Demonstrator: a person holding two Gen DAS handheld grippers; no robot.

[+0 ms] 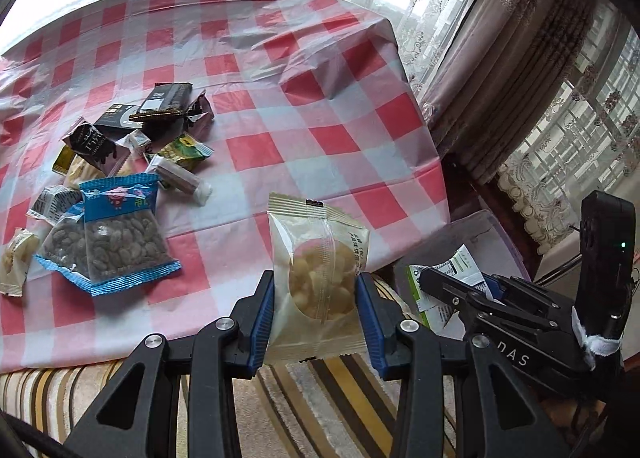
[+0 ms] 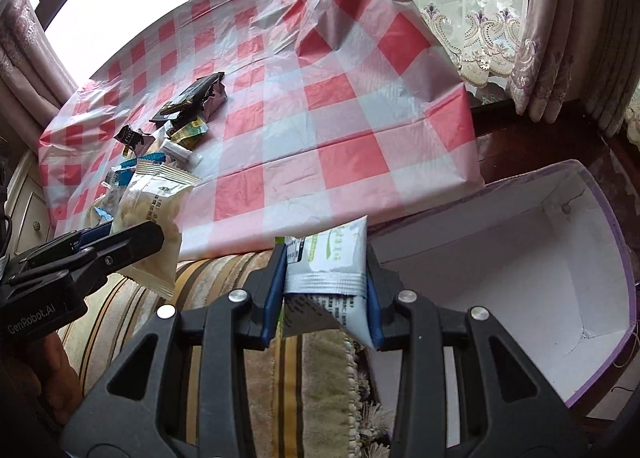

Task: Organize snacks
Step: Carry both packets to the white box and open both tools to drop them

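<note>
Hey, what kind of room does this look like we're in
Most likely a home living or dining room. A table under a red-checked plastic cloth stands by a window hung with lace curtains and heavier drapes, and a striped upholstered seat sits below the grippers.

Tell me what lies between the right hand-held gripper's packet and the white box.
Nothing. In the right wrist view the white-green packet, clamped in the right hand-held gripper, hangs just left of the open white box, with no snack between them.
</note>
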